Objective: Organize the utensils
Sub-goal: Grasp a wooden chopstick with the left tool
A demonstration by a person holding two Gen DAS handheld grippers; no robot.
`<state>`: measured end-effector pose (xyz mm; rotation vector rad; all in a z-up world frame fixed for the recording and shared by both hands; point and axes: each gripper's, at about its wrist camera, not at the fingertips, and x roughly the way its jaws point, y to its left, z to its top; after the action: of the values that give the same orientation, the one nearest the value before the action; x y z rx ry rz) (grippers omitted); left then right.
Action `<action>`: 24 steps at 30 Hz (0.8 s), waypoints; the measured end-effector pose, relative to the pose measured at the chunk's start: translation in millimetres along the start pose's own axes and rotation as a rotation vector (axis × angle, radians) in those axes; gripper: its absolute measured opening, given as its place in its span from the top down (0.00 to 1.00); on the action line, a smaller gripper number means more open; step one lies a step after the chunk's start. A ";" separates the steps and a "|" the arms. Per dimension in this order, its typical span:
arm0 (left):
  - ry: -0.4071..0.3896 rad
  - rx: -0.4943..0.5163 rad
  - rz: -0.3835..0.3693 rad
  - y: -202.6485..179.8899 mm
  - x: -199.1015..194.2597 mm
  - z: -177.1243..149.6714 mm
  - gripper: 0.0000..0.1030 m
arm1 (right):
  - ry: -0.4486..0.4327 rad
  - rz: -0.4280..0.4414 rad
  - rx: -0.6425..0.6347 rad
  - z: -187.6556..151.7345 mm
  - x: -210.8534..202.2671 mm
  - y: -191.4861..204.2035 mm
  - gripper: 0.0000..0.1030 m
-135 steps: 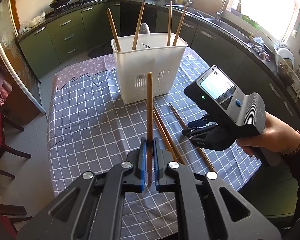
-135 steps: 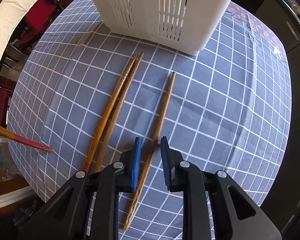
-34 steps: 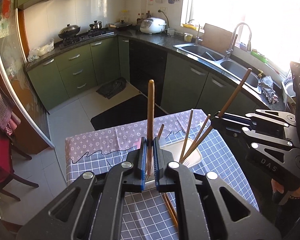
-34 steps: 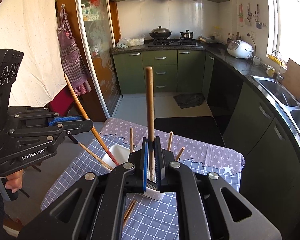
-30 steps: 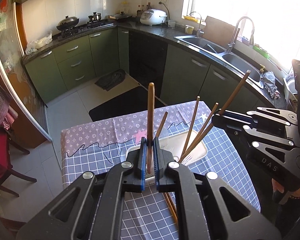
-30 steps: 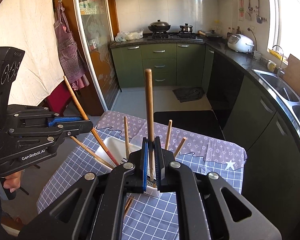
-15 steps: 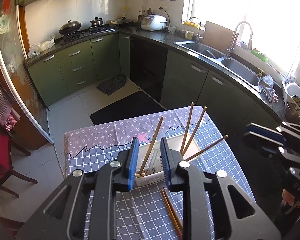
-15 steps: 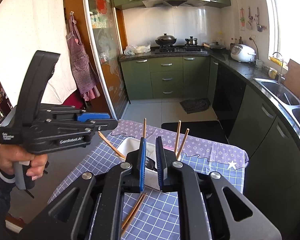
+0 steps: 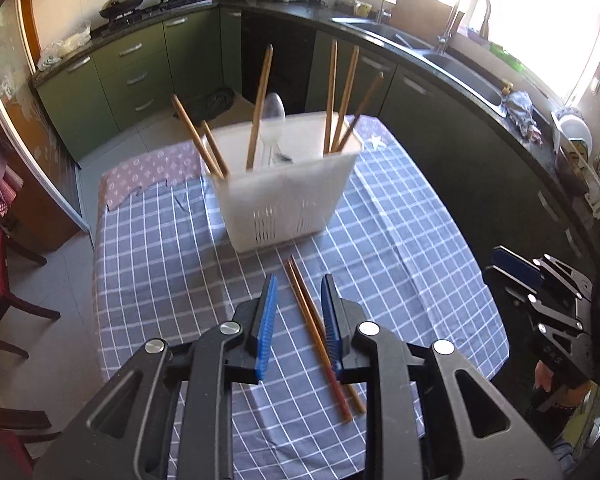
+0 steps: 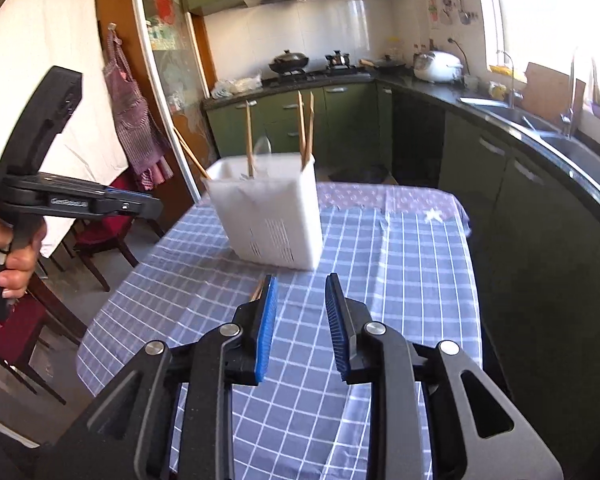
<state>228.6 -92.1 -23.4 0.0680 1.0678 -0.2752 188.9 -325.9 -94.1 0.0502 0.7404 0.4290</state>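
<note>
A white slotted holder (image 9: 286, 200) stands upright on the far half of the surface (image 9: 148, 256), which is covered by a blue checked cloth, with a strip of purple patterned cloth (image 9: 152, 170) showing at its far end. Six wooden chopsticks stand in the holder: two lean out over its left corner (image 9: 198, 140), one (image 9: 260, 108) rises near the middle, and three (image 9: 342, 98) lean together at the right side. A pale spoon (image 9: 272, 128) also stands in it beside the middle chopstick, blurred in both views. On the cloth, in front of the holder and apart from it, lies a pair of chopsticks (image 9: 314, 328) side by side, running toward the near edge. The left gripper (image 9: 298, 320) hangs above this pair with its blue-padded fingers (image 9: 266, 324) apart; the lying chopsticks appear in the gap between them, but the pads press on nothing. The right gripper (image 10: 300, 322) hovers over bare checked cloth to the right of that pair, and its fingers (image 10: 266, 320) have just been opening, with nothing between them. In the right wrist view only the far ends of the lying pair show beside its left finger. Each gripper is held by a person's hand (image 10: 14, 252). Green kitchen cabinets (image 9: 140, 76) and a sink (image 9: 460, 76) ring the room behind.
</note>
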 end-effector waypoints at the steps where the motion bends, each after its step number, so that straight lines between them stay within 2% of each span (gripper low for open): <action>1: 0.025 0.006 0.000 -3.1 9.3 -8.0 0.79 | 0.015 -0.019 0.012 -9.6 7.1 -5.2 0.75; 3: 0.077 0.011 0.004 -7.8 31.3 -20.4 0.79 | 0.040 -0.053 0.038 -24.5 18.5 -10.0 0.75; 6: 0.173 -0.012 -0.003 -7.7 68.1 -33.8 0.79 | 0.067 -0.100 0.048 -39.7 30.7 -11.8 0.68; 8: 0.212 -0.045 -0.002 -3.6 88.5 -37.4 0.79 | 0.082 -0.118 0.039 -46.7 37.0 -8.1 0.68; 17: 0.295 -0.169 -0.015 11.8 129.3 -42.4 0.79 | 0.116 -0.067 0.066 -54.7 54.5 -0.8 0.68; 24: 0.311 -0.175 0.006 2.9 137.8 -40.3 0.79 | 0.124 -0.049 0.088 -57.3 54.1 -3.0 0.68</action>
<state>257.1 -107.9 -163.2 -0.0449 1.3962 -0.1671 187.4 -313.1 -171.9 0.0889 0.8808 0.3551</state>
